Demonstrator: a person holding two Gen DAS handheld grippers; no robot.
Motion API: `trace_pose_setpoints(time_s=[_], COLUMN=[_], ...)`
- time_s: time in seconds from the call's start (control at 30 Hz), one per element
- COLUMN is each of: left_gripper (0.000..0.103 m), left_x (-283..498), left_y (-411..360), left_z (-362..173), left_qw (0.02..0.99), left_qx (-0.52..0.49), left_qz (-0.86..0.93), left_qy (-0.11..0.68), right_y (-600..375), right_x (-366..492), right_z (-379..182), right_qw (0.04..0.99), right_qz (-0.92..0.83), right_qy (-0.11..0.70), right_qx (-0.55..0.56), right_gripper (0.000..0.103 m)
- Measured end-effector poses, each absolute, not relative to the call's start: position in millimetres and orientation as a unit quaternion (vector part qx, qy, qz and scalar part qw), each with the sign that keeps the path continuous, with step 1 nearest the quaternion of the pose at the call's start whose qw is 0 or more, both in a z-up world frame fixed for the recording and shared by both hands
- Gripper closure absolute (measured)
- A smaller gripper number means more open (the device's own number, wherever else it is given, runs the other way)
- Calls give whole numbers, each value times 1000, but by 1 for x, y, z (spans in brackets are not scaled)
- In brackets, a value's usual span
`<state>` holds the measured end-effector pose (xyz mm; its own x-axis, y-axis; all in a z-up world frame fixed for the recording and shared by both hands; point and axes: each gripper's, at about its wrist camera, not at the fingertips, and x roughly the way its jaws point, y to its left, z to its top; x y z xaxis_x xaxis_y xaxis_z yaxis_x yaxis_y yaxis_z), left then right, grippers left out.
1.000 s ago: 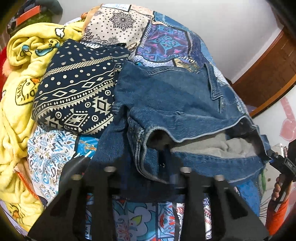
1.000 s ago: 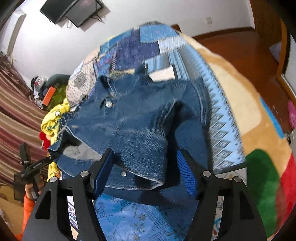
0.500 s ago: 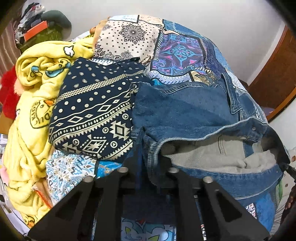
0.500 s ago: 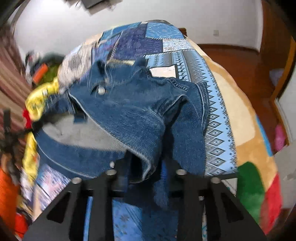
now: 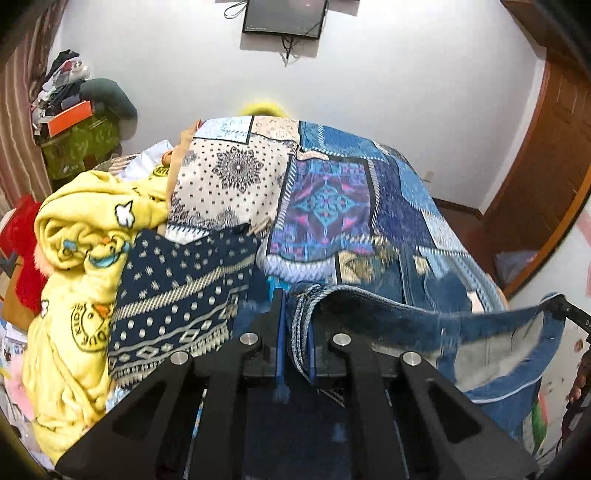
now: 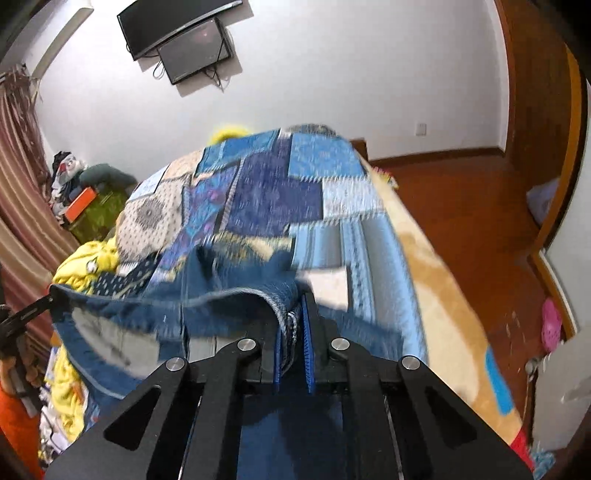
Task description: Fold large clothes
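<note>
A blue denim jacket (image 5: 424, 317) with grey lining hangs stretched between my two grippers above the bed. My left gripper (image 5: 295, 332) is shut on one thick edge of the jacket. My right gripper (image 6: 293, 332) is shut on another edge of the same jacket (image 6: 177, 317). Each gripper's far end shows at the edge of the other's view. The jacket's lower part hangs out of sight below the fingers.
A patchwork bedspread (image 5: 332, 192) covers the bed. A dark patterned cloth (image 5: 177, 288) and a yellow blanket (image 5: 74, 266) lie at its left. A TV (image 5: 284, 16) hangs on the white wall. Wooden floor (image 6: 480, 206) and a door lie to the right.
Both grippers have closed on the jacket's edges and lifted it off the bed. The views have tilted up toward the wall.
</note>
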<state>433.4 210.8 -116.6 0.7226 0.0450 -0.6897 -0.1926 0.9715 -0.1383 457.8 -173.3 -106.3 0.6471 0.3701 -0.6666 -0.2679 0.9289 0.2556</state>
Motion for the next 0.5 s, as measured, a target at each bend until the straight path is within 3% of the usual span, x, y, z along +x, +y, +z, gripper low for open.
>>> trace_pose_setpoints(time_s=[0.13,0.33,0.5], left_gripper=[94,94,94], left_x=[463,503,513], left_y=[224,251,253], left_z=[-130,-193,-228], left_qw=[910,870,849], left_qx=[-131,-190,-182], left_qz=[83,98,106], left_qy=[384,445,485], right_y=[-166,-156,-159], right_x=[489,530,545], right_z=[-112,-158,-178], right_qw=[902,885,892], right_qz=[165,141,93], right_qy=[394,440,440], right_qx=[62,59,46], right_gripper=[96,96,95])
